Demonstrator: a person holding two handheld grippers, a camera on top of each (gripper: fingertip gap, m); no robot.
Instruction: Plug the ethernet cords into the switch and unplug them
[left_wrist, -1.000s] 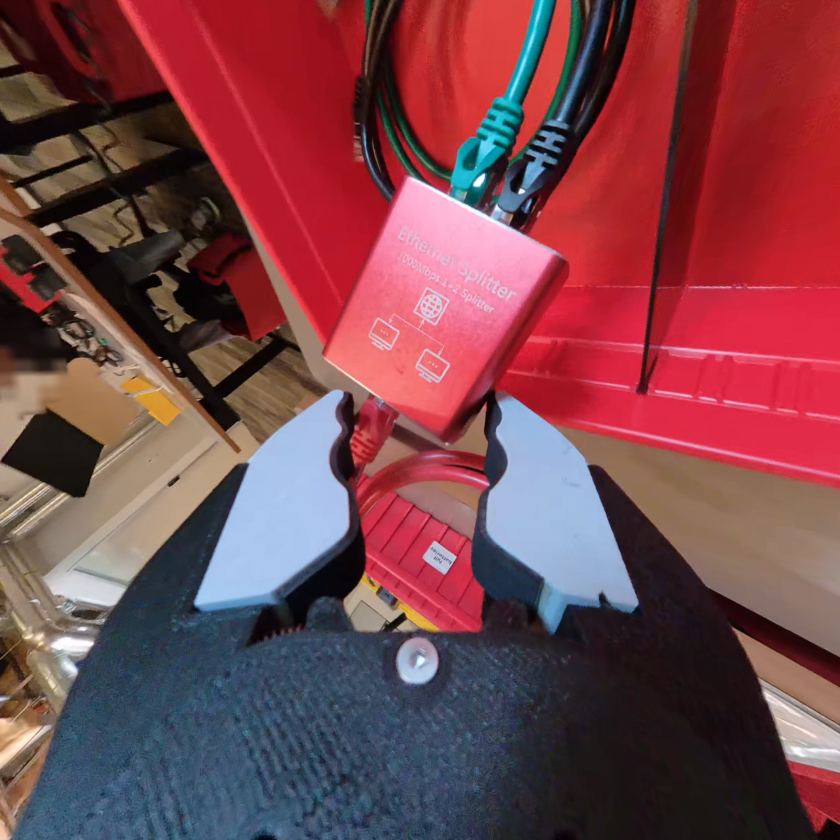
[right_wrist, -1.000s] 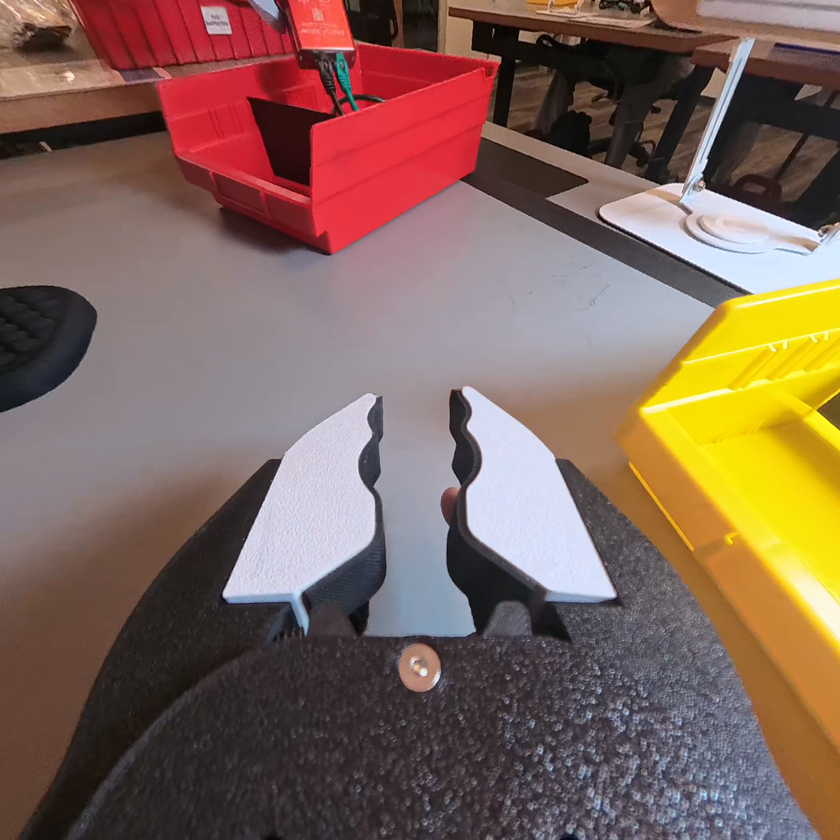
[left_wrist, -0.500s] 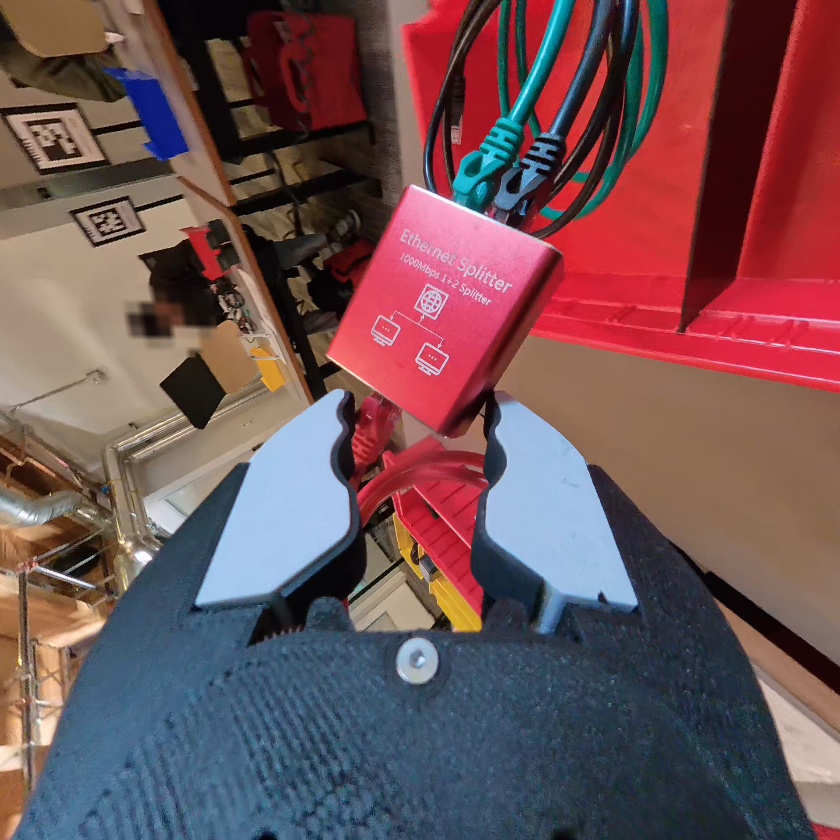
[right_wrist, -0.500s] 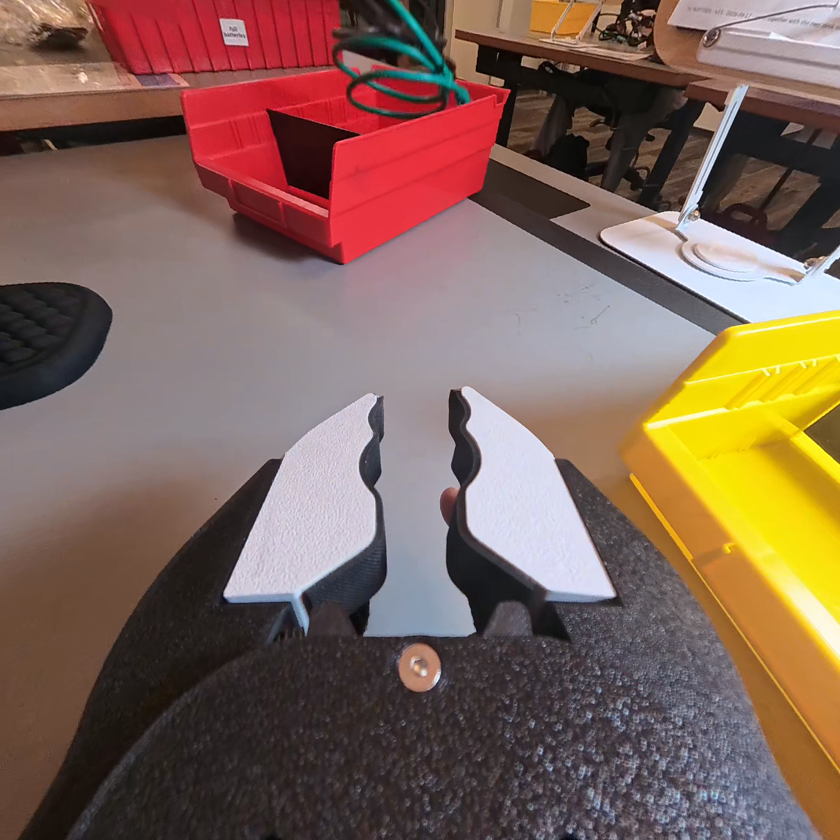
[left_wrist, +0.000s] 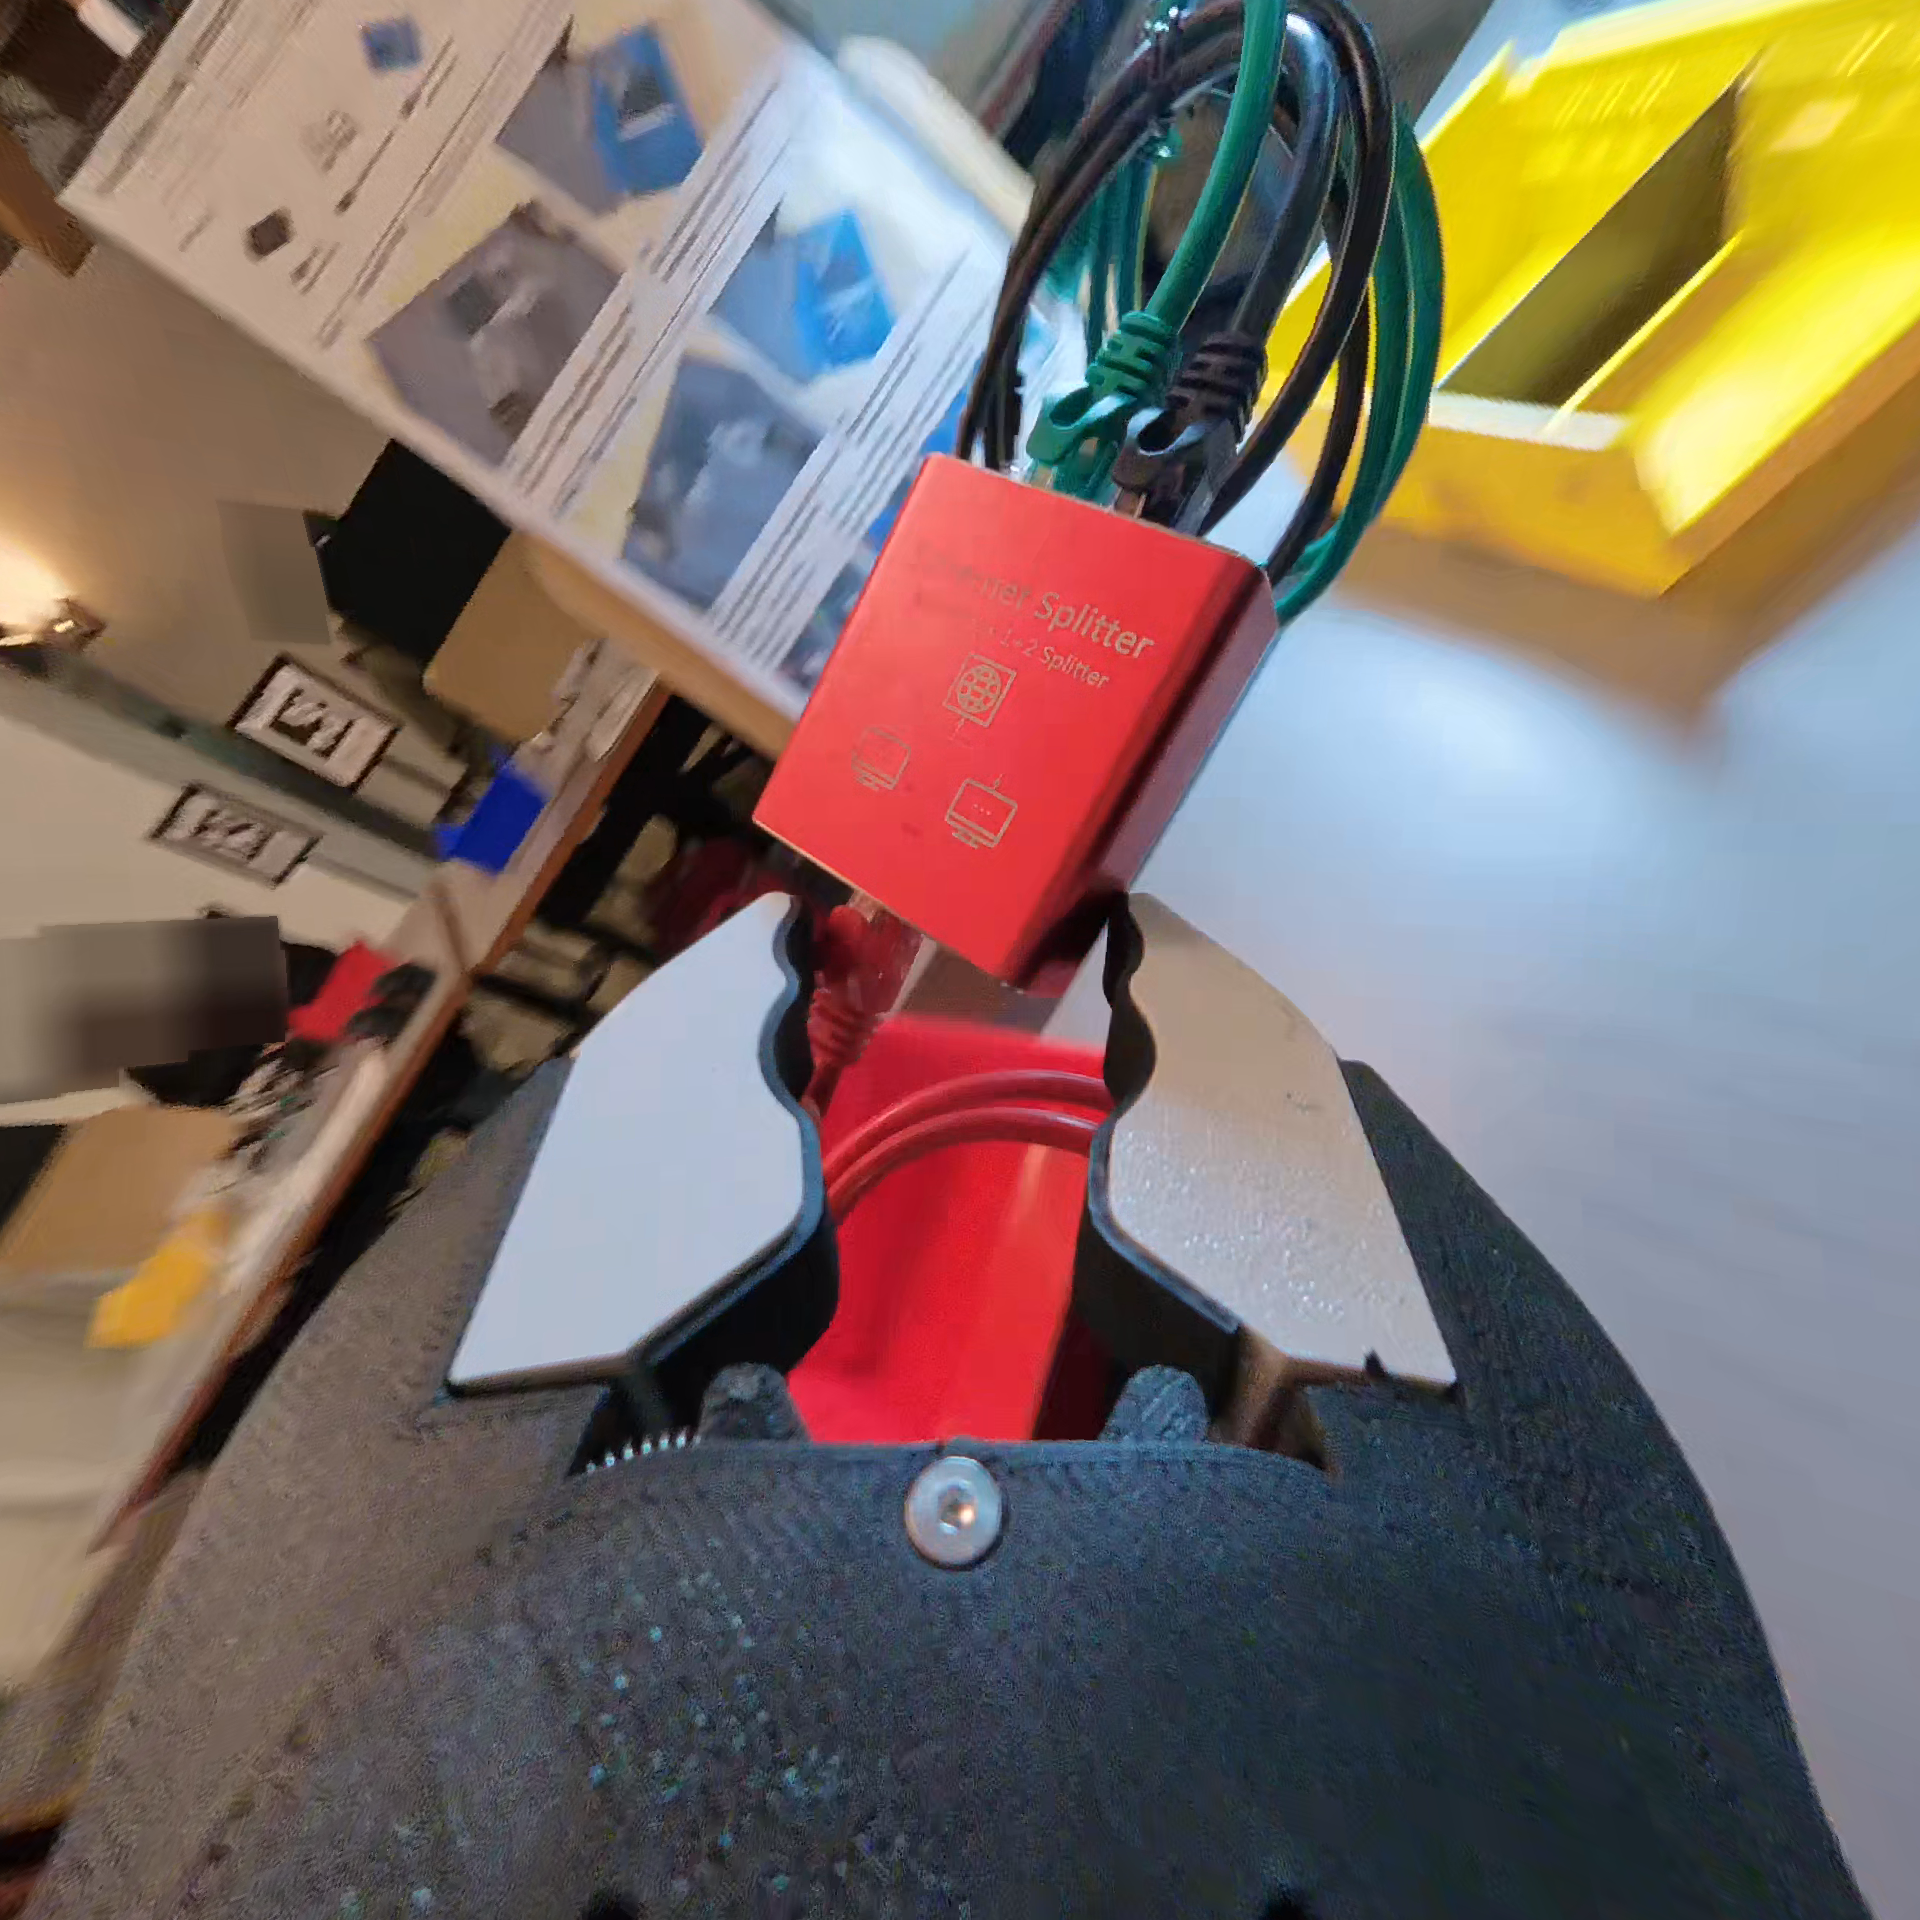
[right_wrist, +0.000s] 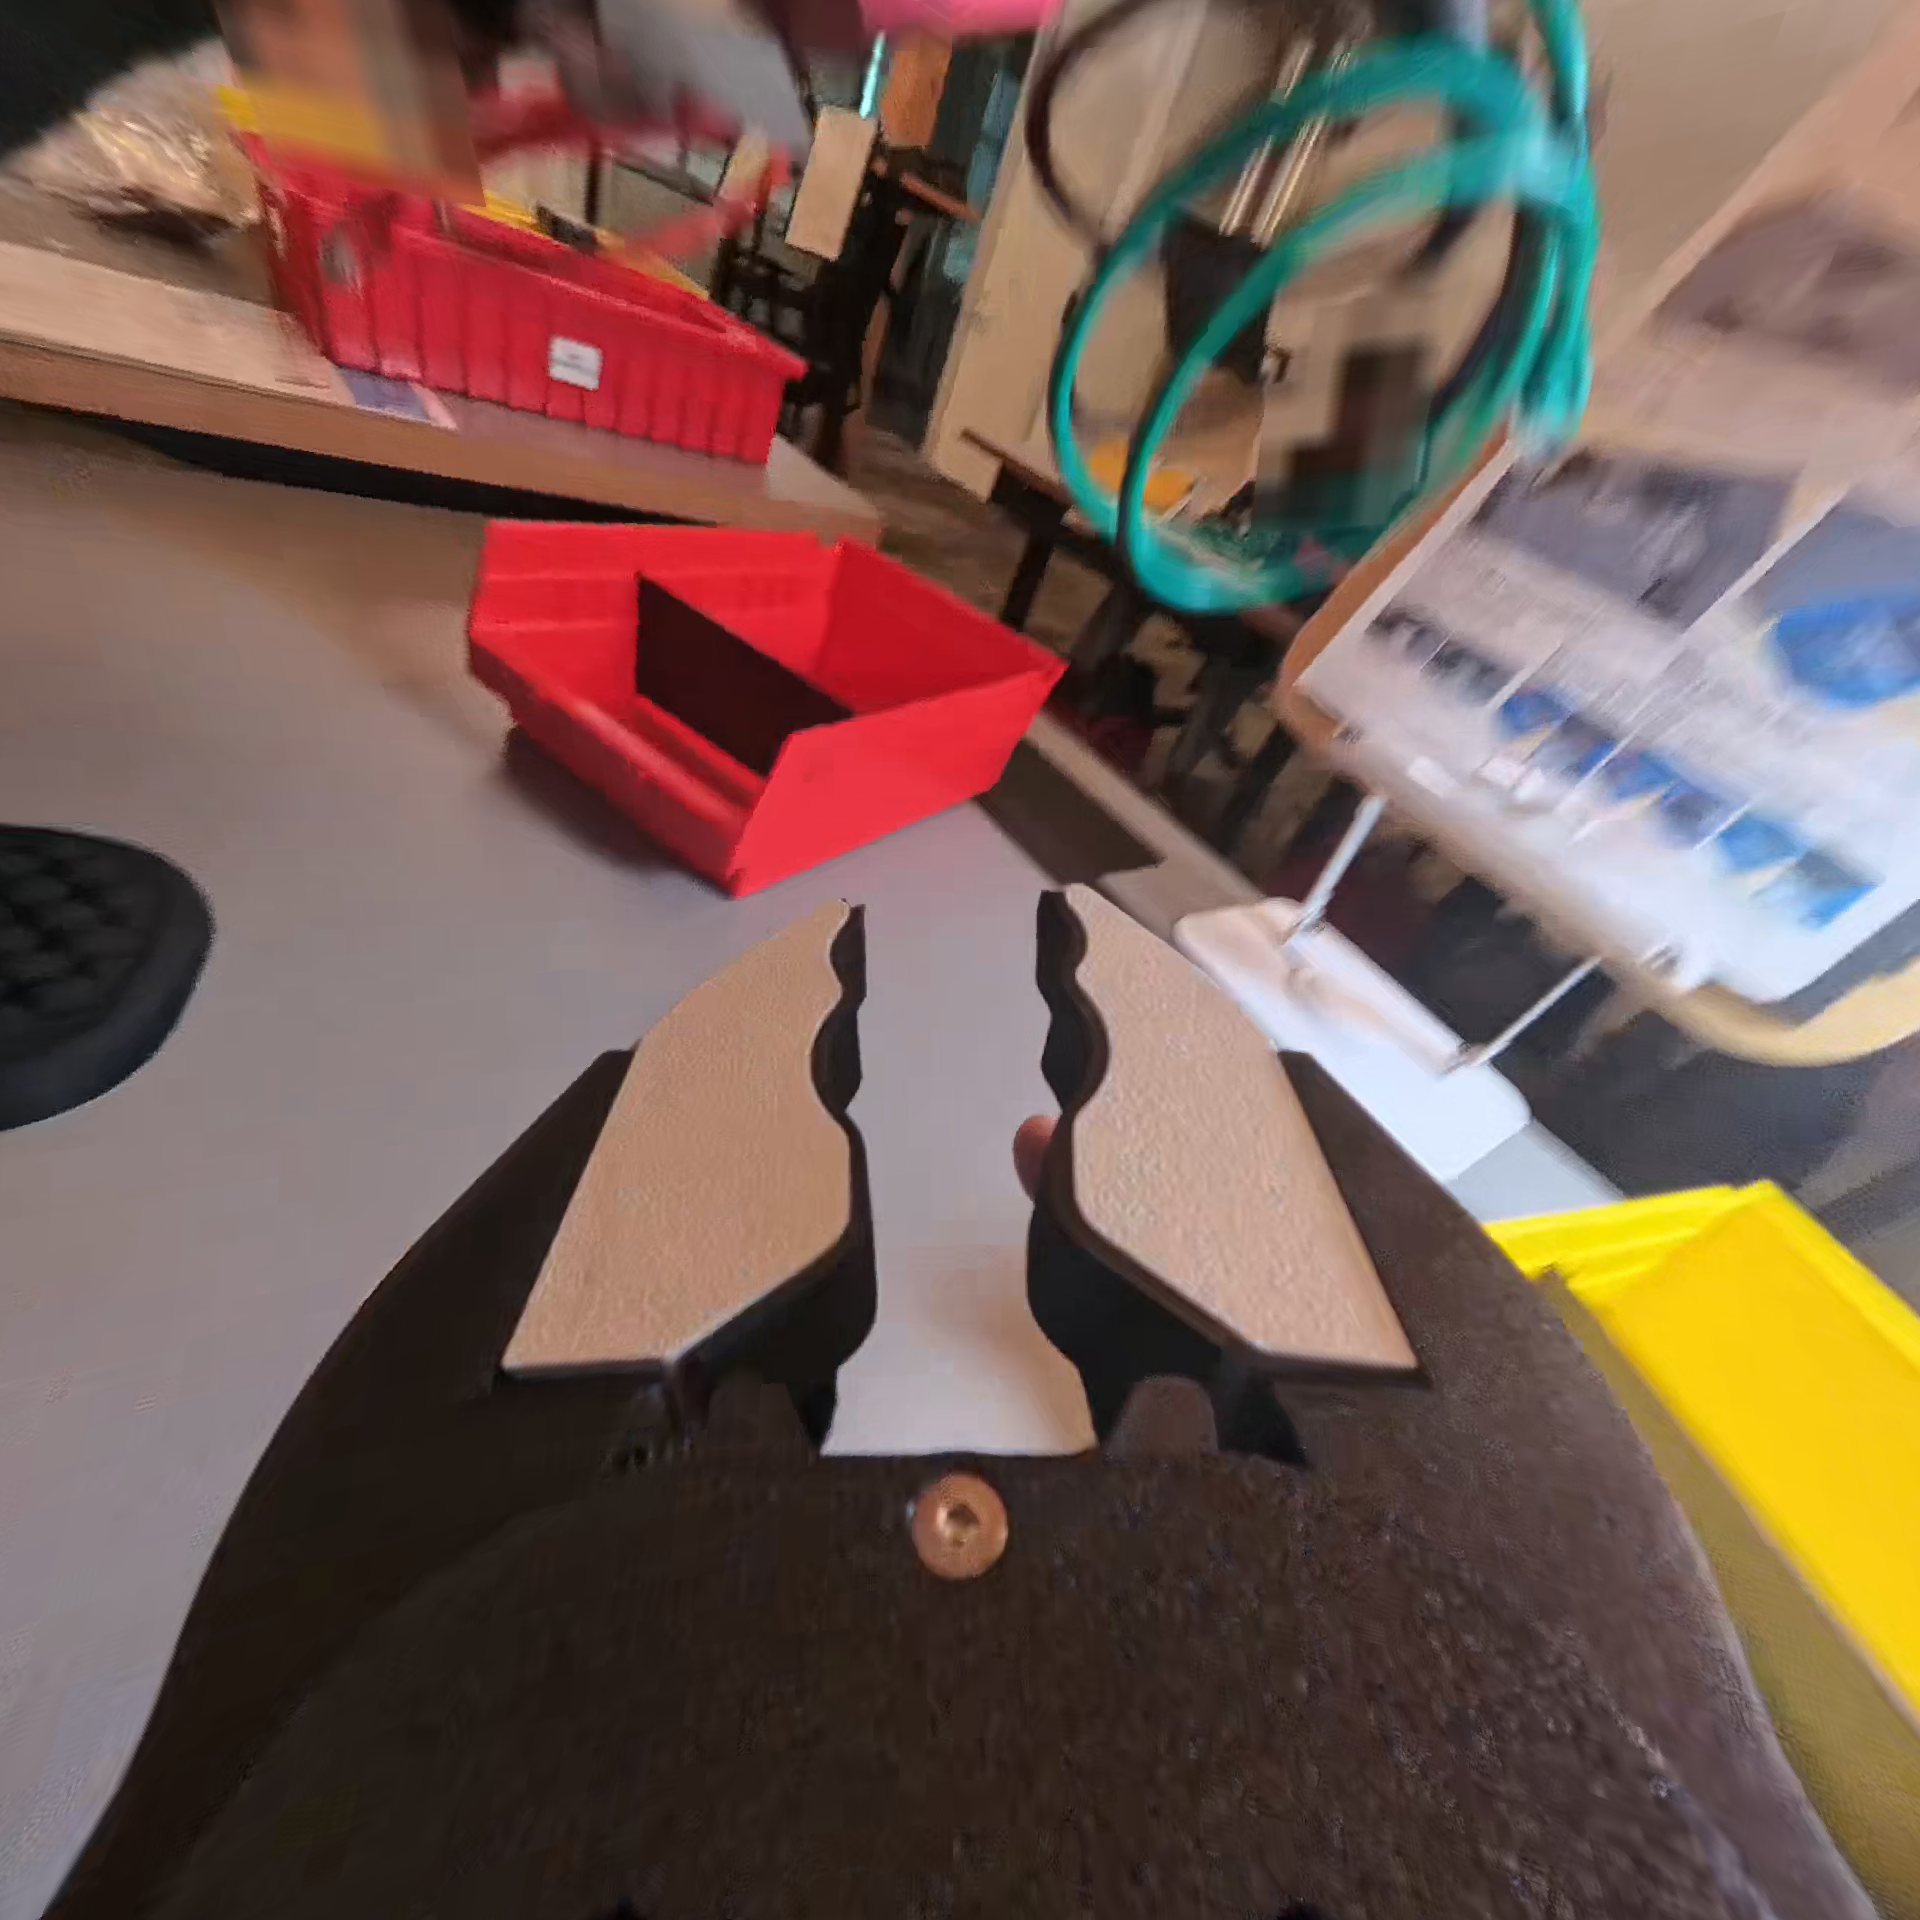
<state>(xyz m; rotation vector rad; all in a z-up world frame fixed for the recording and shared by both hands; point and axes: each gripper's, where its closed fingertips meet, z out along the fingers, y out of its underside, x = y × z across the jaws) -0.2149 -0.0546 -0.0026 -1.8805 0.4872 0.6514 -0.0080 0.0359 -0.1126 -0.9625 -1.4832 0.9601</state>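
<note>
My left gripper (left_wrist: 956, 920) is shut on the near end of the red switch (left_wrist: 1018, 717) and holds it in the air. A green cord (left_wrist: 1112, 384) and a black cord (left_wrist: 1205, 405) are plugged into its far end, and their coils hang beyond it. A red cord (left_wrist: 852, 997) is plugged into the near end, between my fingers. My right gripper (right_wrist: 951, 914) is open and empty, low over the grey table (right_wrist: 364, 987). The green cord's loops (right_wrist: 1184, 587) hang blurred at the upper right of the right wrist view.
An open red bin (right_wrist: 883, 769) with a black divider stands on the table ahead of the right gripper. A yellow bin (right_wrist: 1714, 1403) is at its right and also shows in the left wrist view (left_wrist: 1662, 312). A black pad (right_wrist: 73, 956) lies left. A white stand base (right_wrist: 1351, 1018) sits right. The grippers' ends are close to 25 centimetres from one another.
The left gripper has carried the switch and its cords up out of the red bin and swung toward the yellow bin. The right gripper has tilted and stays open.
</note>
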